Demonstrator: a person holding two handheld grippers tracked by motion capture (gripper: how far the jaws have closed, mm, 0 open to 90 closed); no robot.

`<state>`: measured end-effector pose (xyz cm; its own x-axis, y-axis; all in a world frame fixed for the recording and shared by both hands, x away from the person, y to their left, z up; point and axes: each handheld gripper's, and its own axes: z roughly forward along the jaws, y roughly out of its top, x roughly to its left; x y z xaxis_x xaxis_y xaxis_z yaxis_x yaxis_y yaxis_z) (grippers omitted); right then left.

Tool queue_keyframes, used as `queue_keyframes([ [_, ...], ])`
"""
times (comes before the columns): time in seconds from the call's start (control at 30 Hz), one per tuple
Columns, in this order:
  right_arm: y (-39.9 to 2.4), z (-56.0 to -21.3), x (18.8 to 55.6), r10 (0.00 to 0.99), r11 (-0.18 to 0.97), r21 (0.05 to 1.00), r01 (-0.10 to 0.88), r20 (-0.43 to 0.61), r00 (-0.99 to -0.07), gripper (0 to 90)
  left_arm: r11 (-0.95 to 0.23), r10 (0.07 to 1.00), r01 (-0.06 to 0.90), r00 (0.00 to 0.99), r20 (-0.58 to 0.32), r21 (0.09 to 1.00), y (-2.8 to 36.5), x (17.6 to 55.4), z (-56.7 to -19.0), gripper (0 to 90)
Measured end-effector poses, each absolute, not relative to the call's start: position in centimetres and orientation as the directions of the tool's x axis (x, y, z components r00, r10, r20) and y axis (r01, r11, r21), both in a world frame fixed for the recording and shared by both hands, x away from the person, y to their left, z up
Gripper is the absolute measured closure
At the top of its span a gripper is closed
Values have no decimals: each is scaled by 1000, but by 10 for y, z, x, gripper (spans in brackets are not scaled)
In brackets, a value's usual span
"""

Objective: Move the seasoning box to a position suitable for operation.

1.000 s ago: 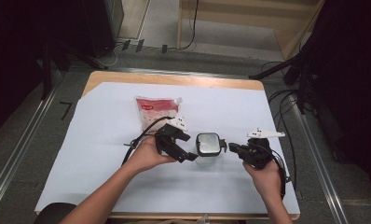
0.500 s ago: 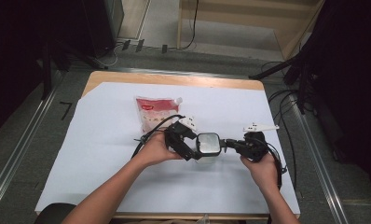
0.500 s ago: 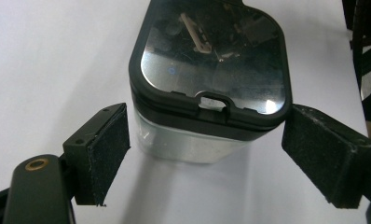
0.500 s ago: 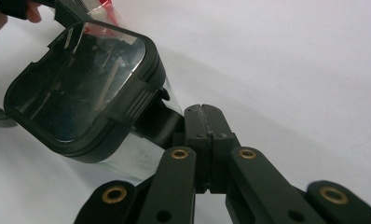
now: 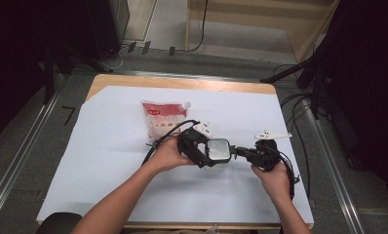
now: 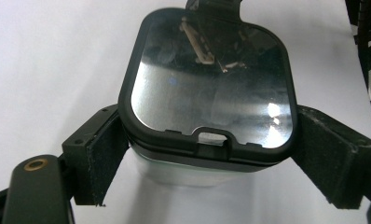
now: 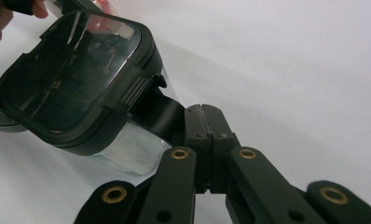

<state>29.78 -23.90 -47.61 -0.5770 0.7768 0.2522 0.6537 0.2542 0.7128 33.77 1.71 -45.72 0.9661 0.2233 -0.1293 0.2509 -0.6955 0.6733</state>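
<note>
Here: box [image 5: 218, 151] (clear body, black-framed lid) near front middle of table [image 5: 104, 146], held between both grippers. Left gripper [image 5: 198, 148] flanks box sides, pads [image 6: 102, 154] either side of body; whether they press or just stand beside, cannot tell. Right gripper [image 5: 241, 152] clenched on black tab [image 7: 162, 114] at box edge, jaws fully together. In right gripper view box sits tilted, lid [image 7: 65, 70] toward camera. Pouch [image 5: 164, 119] (red label, white spout) lies farther back, apart from box. Hands [image 5: 170, 153] come in from near edge.
</note>
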Motion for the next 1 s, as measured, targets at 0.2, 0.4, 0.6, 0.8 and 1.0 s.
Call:
queue_keyframes([
  [0.2,-239,-476,299,774,253,706,662,262,-576,900,-694,222,243,968,-119,677,16,337,-455,169],
  [0.4,-239,-477,297,782,251,703,665,257,-568,900,-694,217,241,968,-121,678,16,338,-453,170],
  [0.6,-238,-476,297,785,243,702,670,263,-560,900,-678,227,238,968,-110,695,20,339,-449,176],
  [0.8,-237,-477,295,786,260,702,663,245,-568,900,-703,223,214,972,-76,679,17,334,-443,175],
  [1.0,-237,-477,293,784,257,704,662,249,-569,900,-717,214,189,976,-46,671,14,332,-437,172],
])
